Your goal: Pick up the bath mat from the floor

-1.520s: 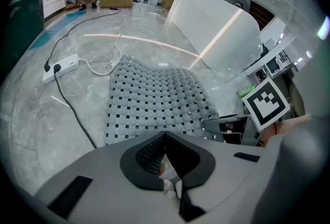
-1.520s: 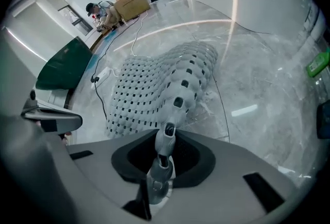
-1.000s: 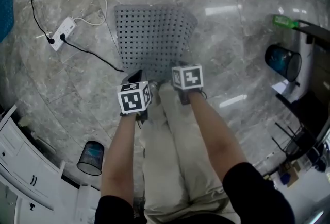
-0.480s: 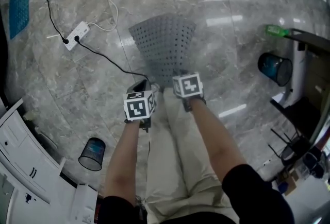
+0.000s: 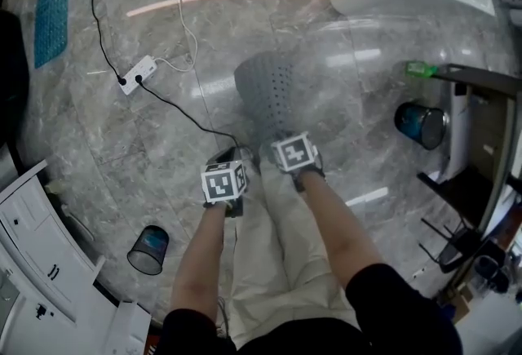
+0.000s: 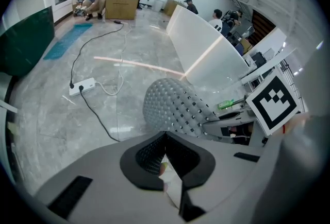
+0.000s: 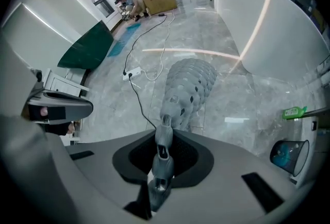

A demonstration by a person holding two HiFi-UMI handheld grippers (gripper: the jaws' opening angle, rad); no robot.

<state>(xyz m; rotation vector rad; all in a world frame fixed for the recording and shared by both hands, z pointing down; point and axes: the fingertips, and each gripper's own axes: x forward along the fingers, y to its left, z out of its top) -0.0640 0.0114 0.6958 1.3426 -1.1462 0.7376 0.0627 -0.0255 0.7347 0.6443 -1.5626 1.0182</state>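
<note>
Black sleeves, beige trousers

The bath mat is a grey, rubbery sheet, dotted all over with rows of small holes and raised bumps. It's up off the marble floor at its near edge, which is pinched in the left gripper and the right gripper side by side. From there it hangs away in front of the person, bowed into a rounded, curled shape rather than lying flat. Whether its far end touches the floor can't be told.
</note>
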